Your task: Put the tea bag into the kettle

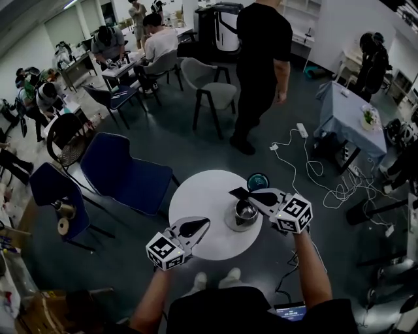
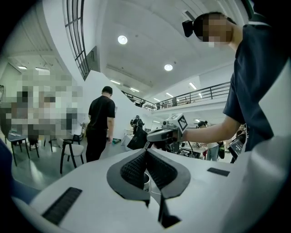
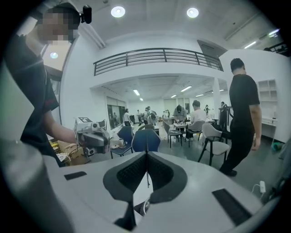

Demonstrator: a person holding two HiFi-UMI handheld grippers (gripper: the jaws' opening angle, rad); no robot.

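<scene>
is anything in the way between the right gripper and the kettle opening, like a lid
Nothing visible does. The kettle stands open-topped on the table, and the shut right gripper hangs close by its rim. The tea bag itself can't be made out.

Open-plan office-lab hall, double height. Fittings include mezzanine railing [image 3: 157, 57], ceiling lights [image 3: 117, 12], desks [image 1: 123, 65] with seated people [image 1: 159, 40], blue chairs [image 1: 127, 173], round white table [image 1: 199, 196]. Cables [image 1: 313, 173] trail across the floor to a power strip [image 1: 302, 130].
</scene>
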